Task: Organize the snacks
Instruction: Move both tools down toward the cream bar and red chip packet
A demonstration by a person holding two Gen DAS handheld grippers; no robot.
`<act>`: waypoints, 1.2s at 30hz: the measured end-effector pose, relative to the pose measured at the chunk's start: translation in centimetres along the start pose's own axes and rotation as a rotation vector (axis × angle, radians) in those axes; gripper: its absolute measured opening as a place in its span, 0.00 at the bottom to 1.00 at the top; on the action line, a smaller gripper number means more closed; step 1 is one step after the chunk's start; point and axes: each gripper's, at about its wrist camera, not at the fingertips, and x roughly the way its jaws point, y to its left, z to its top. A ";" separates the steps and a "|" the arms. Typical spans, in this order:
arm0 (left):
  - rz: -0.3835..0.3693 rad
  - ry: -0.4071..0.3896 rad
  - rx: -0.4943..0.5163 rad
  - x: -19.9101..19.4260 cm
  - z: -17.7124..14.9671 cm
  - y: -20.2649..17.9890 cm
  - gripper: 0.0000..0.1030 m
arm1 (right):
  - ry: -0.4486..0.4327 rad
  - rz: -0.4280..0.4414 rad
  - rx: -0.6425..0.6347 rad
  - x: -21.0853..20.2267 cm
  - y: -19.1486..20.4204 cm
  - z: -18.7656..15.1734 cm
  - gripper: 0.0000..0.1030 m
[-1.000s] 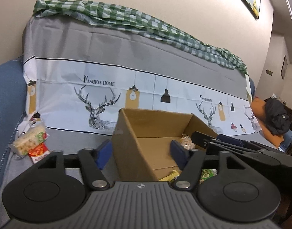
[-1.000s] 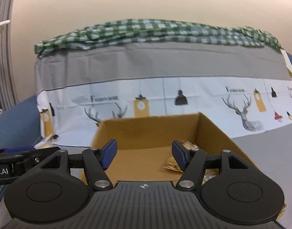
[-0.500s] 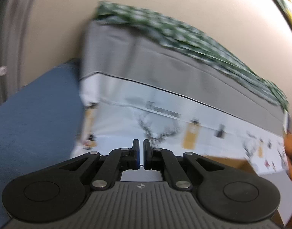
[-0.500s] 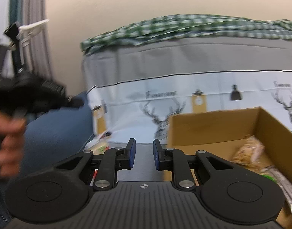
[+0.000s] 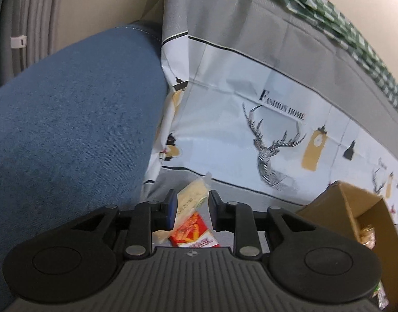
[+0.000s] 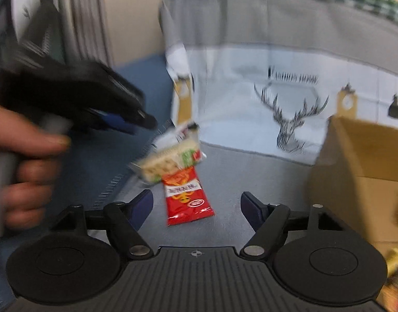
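A pale cracker packet [image 5: 192,195] and a red snack packet [image 5: 192,231] lie on the grey sofa cover beside the blue armrest. My left gripper [image 5: 192,209] is open just above them, its fingers either side of the cracker packet. In the right wrist view the cracker packet [image 6: 170,160] lies over the top of the red packet [image 6: 186,196]. My right gripper [image 6: 196,208] is wide open and empty, a short way in front of the red packet. The left gripper [image 6: 131,121] shows there, held in a hand, near the cracker packet. The cardboard box [image 5: 365,223] stands at the right with snacks inside.
The blue sofa armrest [image 5: 69,119] rises at the left. The printed deer cover [image 5: 271,140] drapes the sofa back. The box wall [image 6: 360,171] stands close on the right of the right gripper. A curtain [image 5: 24,20] hangs at the far left.
Both grippers swung left from the box to the packets by the armrest. Both closed partway half a second ago and have opened again. The left gripper has come down over the cracker packet.
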 end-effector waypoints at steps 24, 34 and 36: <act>0.137 0.107 0.308 6.3 -4.3 -3.7 0.00 | 0.192 -0.058 -0.173 4.1 4.2 -3.5 0.40; -0.060 0.193 0.085 1.1 -6.6 -1.6 0.00 | 0.286 -0.065 -0.042 -4.4 3.3 -5.4 0.31; -0.057 0.184 0.048 -0.4 -7.2 -1.2 0.00 | 0.297 -0.047 -0.010 -5.9 3.3 -6.1 0.31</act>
